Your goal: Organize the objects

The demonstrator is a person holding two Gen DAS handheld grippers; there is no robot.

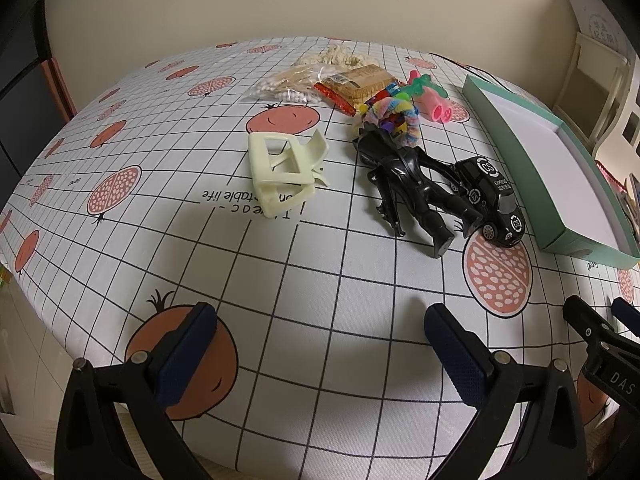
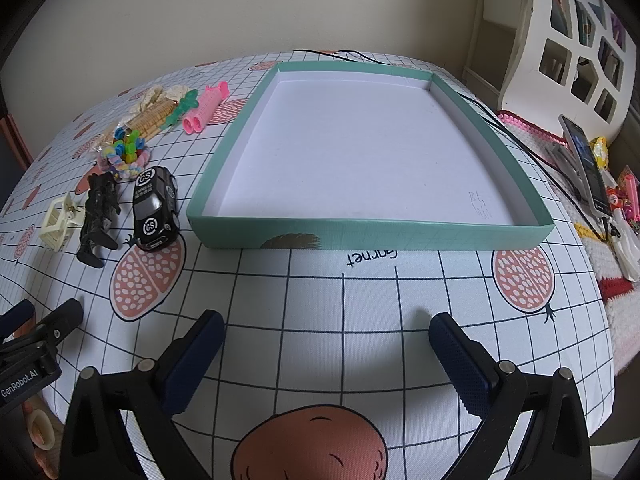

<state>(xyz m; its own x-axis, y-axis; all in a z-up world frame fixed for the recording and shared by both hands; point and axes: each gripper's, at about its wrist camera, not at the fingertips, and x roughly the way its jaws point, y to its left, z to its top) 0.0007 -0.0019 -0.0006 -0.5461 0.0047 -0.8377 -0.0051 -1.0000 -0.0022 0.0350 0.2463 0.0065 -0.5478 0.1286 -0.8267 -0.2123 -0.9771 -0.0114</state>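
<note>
A shallow green box (image 2: 372, 232) with a white, empty floor lies on the table; the left wrist view shows it at the right (image 1: 520, 152). Left of it sit a black toy car (image 2: 154, 208) (image 1: 490, 204), a black figure (image 2: 98, 216) (image 1: 412, 188) lying down, and a cream hair claw (image 2: 60, 220) (image 1: 282, 170). Farther back are a colourful scrunchie (image 1: 394, 118), pink hair rollers (image 2: 204, 110) (image 1: 438, 106), a cotton swab bag (image 1: 288, 84) and a biscuit packet (image 1: 356, 84). My left gripper (image 1: 320, 328) and right gripper (image 2: 326, 332) both stand open near the front edge, holding nothing.
The tablecloth (image 2: 320, 292) has a grid and fruit pattern. A white shelf (image 2: 568, 40) stands at the back right. A phone (image 2: 584, 160), cables and small toys lie right of the box. The other gripper shows at each view's edge: right (image 1: 600, 332), left (image 2: 44, 328).
</note>
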